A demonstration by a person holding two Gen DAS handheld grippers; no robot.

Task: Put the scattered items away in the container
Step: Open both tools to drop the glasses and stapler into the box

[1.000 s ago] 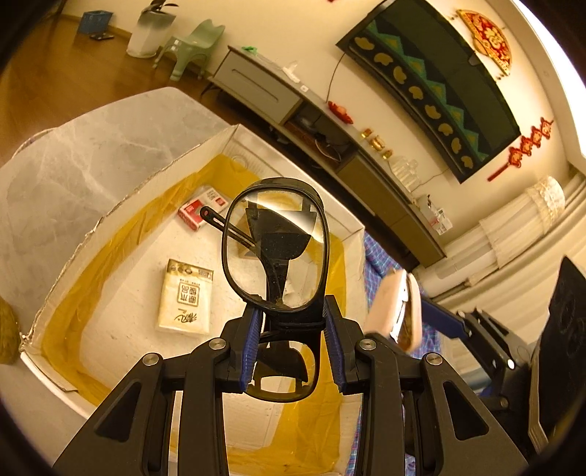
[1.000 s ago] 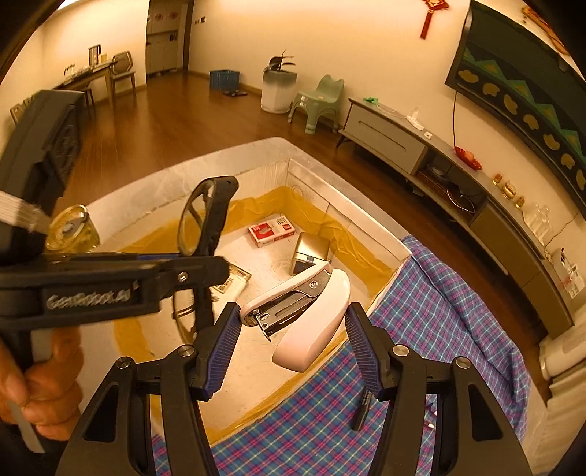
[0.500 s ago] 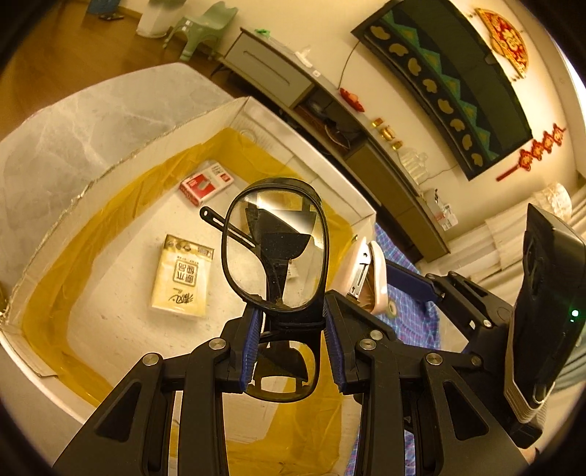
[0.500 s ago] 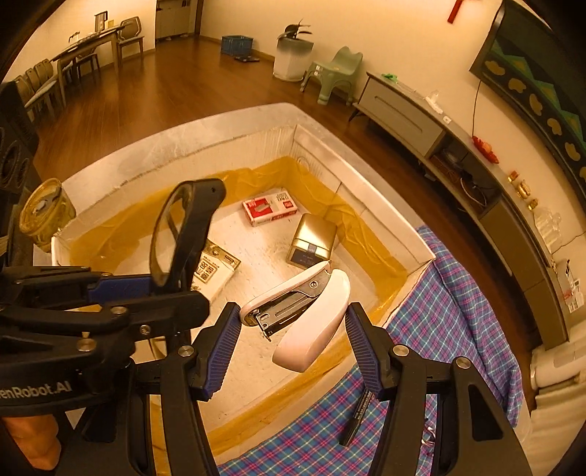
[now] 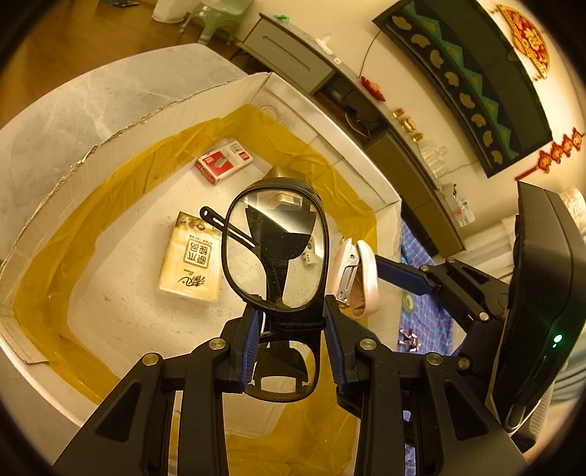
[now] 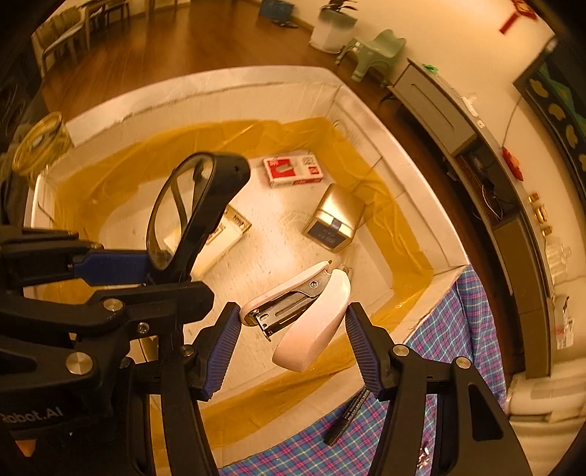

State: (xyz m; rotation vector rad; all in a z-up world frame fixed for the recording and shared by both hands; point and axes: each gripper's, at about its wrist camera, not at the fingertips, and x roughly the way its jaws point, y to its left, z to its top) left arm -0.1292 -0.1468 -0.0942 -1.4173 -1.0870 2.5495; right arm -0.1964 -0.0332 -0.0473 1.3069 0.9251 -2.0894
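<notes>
Beyond the desk (image 5: 66,106): green child's chair (image 6: 377,51) (beside a white planter (image 6: 331,27)), long grey cabinet (image 6: 439,110), wooden floor (image 6: 190,40)

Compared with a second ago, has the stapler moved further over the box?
Yes. In the right wrist view the stapler, held in the right gripper, now hangs over the box floor nearer the gold tin, away from the checked cloth.

Glossy black plastic frame with clear lenses on the glasses (image 5: 274,245). Smooth white plastic and bright metal on the stapler (image 6: 307,311). Rough torn cardboard rim and shiny yellow film lining on the box (image 5: 121,121). Checked cloth (image 6: 465,351). Marbled grey counter (image 5: 58,117).
</notes>
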